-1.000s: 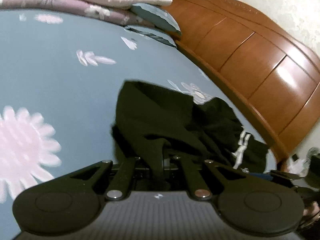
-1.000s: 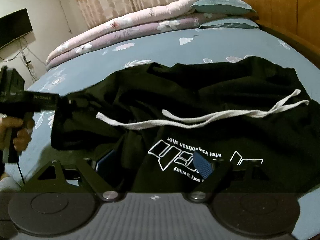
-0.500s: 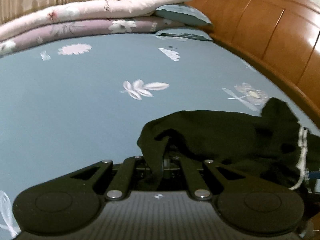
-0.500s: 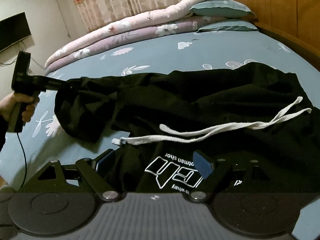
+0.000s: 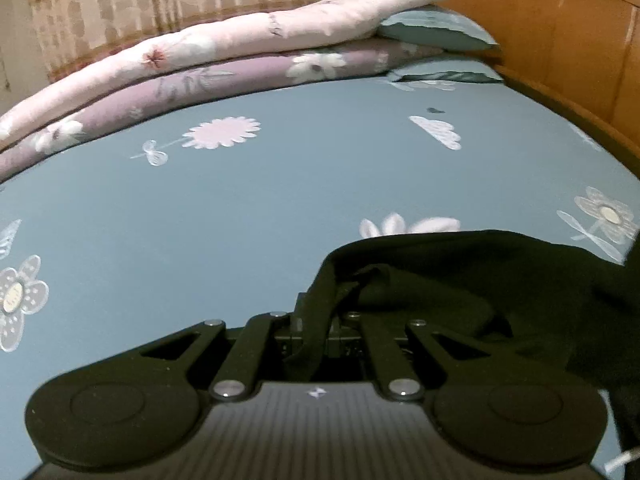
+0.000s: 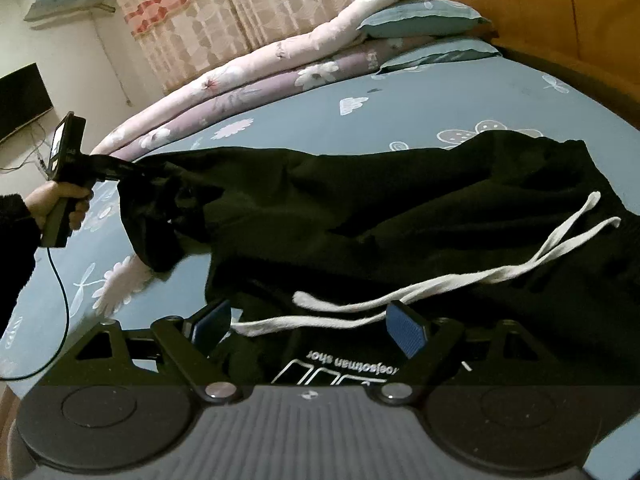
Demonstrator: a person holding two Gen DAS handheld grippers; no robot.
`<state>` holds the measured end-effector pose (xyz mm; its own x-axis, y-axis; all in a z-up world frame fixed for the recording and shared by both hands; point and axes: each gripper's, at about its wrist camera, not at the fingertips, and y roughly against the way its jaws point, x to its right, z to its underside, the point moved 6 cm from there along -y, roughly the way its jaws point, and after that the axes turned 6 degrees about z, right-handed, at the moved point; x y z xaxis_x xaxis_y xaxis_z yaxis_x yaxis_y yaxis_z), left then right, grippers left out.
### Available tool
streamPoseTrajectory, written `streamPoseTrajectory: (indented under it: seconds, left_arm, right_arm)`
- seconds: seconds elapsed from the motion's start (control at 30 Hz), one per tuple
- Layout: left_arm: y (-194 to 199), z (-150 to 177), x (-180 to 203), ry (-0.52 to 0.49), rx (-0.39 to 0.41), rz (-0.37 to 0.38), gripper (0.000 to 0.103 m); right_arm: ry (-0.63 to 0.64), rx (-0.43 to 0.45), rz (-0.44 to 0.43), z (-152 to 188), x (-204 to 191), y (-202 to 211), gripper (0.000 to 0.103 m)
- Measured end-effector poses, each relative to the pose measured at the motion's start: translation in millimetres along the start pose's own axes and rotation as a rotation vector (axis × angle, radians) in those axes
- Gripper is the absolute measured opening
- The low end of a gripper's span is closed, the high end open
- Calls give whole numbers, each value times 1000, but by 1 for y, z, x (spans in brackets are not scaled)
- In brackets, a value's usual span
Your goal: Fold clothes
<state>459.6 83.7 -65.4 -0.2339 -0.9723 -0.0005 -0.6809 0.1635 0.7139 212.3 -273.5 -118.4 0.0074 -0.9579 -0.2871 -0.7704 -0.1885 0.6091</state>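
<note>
Black cotton shorts [image 6: 400, 208] with white drawstring [image 6: 460, 280] and white lettering sprawl across blue flowered bed sheet [image 6: 440, 112], near bed's front edge. Right gripper [image 6: 308, 324]: jaws wide apart over waistband, nothing clamped. Left gripper [image 5: 316, 320]: jaws together, clamped on a lifted leg hem. Folded pink quilts [image 5: 240, 48] along far edge.

On the bed [image 6: 460, 120], two rolled quilts [image 6: 256, 80] lie along the far edge, pillows [image 6: 424, 20] by the headboard [image 6: 560, 8]. Curtains [image 6: 224, 12] hang behind; a TV [image 6: 20, 100] at far left.
</note>
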Motion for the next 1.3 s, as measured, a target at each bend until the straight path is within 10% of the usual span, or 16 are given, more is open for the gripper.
streamPoseTrajectory:
  seconds: [0.6,1.3]
  left_arm:
    - [-62,-54,-27,-25,-13,-145,4]
    - [-21,-67,-47,121,77,-46,61]
  right_arm:
    - [-71,0,16,-8,16,-26,88]
    - [-47,0,2,-11,0,-29,88]
